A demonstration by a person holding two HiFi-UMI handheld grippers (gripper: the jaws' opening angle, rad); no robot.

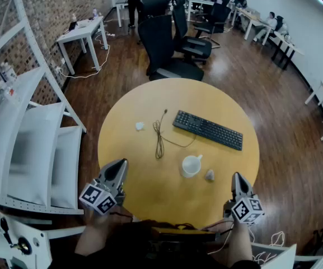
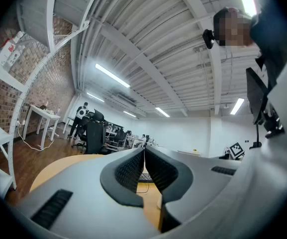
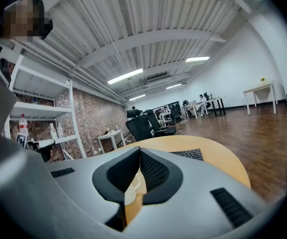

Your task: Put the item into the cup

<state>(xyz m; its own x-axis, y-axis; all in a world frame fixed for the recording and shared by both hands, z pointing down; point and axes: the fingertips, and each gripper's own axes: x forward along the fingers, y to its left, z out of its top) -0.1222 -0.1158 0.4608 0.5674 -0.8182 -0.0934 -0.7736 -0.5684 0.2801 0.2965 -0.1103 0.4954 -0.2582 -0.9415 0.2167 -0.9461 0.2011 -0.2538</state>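
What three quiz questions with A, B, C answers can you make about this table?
1. Where is the small grey item, compared with the cup? A inside it. B beside it, on the table. C on top of it.
2. What colour is the cup? A white. B red. C black.
3. How are the right gripper's jaws? A wide apart. B shut on the cup. C shut, nothing between them.

Answers: 1 B, it lies on the table just right of the cup. 2 A, the cup is plainly white. 3 C, the right gripper view shows its jaws together and empty.
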